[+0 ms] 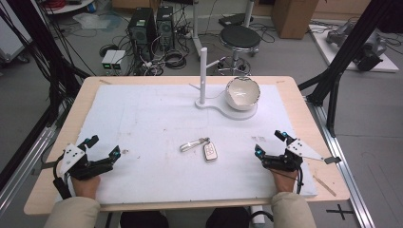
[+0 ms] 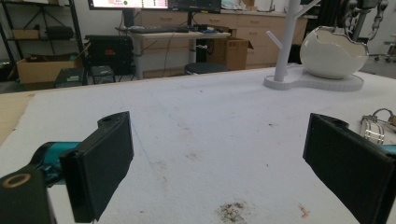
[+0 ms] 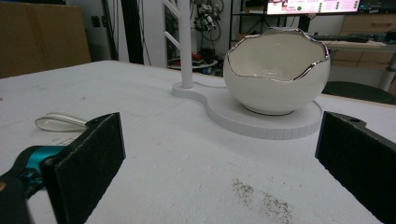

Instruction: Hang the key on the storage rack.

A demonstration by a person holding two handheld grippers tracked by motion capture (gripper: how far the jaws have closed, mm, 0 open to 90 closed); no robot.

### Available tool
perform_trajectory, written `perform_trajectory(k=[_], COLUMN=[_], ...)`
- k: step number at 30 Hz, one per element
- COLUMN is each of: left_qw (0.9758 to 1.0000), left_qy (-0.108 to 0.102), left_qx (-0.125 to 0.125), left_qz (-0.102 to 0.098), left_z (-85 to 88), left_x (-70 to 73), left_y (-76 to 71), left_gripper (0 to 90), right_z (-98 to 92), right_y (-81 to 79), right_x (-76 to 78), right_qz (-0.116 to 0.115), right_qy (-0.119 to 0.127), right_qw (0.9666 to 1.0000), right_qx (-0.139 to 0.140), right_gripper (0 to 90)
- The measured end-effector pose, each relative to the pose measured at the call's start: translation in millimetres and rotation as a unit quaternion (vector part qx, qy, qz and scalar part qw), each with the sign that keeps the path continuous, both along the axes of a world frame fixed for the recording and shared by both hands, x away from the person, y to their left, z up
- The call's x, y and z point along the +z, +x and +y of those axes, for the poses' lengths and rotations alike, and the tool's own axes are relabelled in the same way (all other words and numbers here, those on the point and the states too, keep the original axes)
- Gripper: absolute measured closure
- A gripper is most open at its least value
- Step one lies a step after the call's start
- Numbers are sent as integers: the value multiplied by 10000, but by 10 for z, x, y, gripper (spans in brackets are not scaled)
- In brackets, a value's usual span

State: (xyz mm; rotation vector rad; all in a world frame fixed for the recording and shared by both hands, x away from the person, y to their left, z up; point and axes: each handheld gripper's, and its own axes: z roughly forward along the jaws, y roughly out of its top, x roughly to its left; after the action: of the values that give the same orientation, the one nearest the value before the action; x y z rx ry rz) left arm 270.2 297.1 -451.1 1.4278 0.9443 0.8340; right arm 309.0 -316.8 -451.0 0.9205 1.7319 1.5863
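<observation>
I hold my left tongs (image 1: 101, 147) near the front left corner of the table (image 1: 57, 142), jaws spread wide with nothing between them. My right tongs (image 1: 271, 143) sit near the front right edge, also wide open and holding nothing. Both rest on the white mat (image 1: 142, 118) that covers most of the tabletop, leaving a bare wooden margin on every side.

Taking the one car key (image 1: 210, 152) as my mark: it lies flat on the mat roughly midway between my two tongs, a little ahead of them. One silver key ring with a strap (image 1: 194, 144) is attached at its left, toward the far side. Well beyond the key, near the far edge, stands one white stand (image 1: 203, 76) with an upright post on a flat base, and one white bowl with a jagged silver rim (image 1: 243, 92) sits on that base, to the right of the post.

The mat between the key and each pair of tongs is open, as is the wide stretch left of the key and stand. In the gripper views, a few dark smudges (image 3: 261, 198) mark the mat just ahead of my jaws.
</observation>
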Motion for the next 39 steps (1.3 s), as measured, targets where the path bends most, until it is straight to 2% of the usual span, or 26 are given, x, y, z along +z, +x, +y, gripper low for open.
perform_trajectory(k=[5,6,8,9,11,14,15,16,18,19,22,23,24,32,35,36,37,39], left_qw=[10000,10000,10000,10000,10000,10000,10000,10000,10000,10000,9999,9999,9999,9999,9999,9999,9999,9999], left_qy=[-30,-25,-33,-33,-44,-41,-41,-36,-34,-36,-91,-91,-85,-85,-102,-102,-103,-99], left_qx=[-15,-11,-11,-11,-17,-21,-18,-20,-19,-26,-30,-30,-29,-34,-40,-40,-39,-41], left_qz=[-70,-75,-50,-50,-41,-35,-41,-39,-44,-47,-49,-49,-50,-58,-41,-41,-43,-43], left_z=[5,7,10,10,11,12,11,11,10,11,12,12,14,21,23,23,23,23], left_x=[-3,-3,-2,-2,-2,-1,-2,-2,-2,-2,-4,-4,-3,-3,-3,-3,-4,-3], left_y=[-11,-12,-10,-10,-7,-7,-8,-8,-7,-9,-8,-8,-7,-9,-7,-7,-7,-8], left_gripper=[90,90,89,89,89,89,89,89,90,90,89,89,89,89,90,90,89,89], right_z=[2,9,19,27,37,78,78,127,169,204,288,288,371,660,785,785,893,989], right_y=[15,17,48,66,117,191,191,238,289,330,412,412,473,704,796,796,855,897], right_x=[7,12,33,63,145,324,324,480,595,671,826,826,950,1334,1435,1435,1484,1507], right_qz=[48,136,112,152,277,384,384,390,426,512,561,561,606,596,605,605,636,704], right_qy=[-7,-17,-185,-246,-205,-453,-453,-602,-720,-777,-1021,-1021,-1197,-1728,-2012,-2012,-2219,-2372], right_qw=[10000,9999,9998,9996,9994,9977,9977,9961,9943,9924,9874,9874,9828,9677,9586,9586,9499,9427], right_qx=[18,25,22,-7,106,322,322,512,656,807,1073,1073,1267,1735,1924,1924,2105,2239], right_gripper=[6,6,6,6,6,6,6,6,6,6,6,6,6,6,5,5,6,6])
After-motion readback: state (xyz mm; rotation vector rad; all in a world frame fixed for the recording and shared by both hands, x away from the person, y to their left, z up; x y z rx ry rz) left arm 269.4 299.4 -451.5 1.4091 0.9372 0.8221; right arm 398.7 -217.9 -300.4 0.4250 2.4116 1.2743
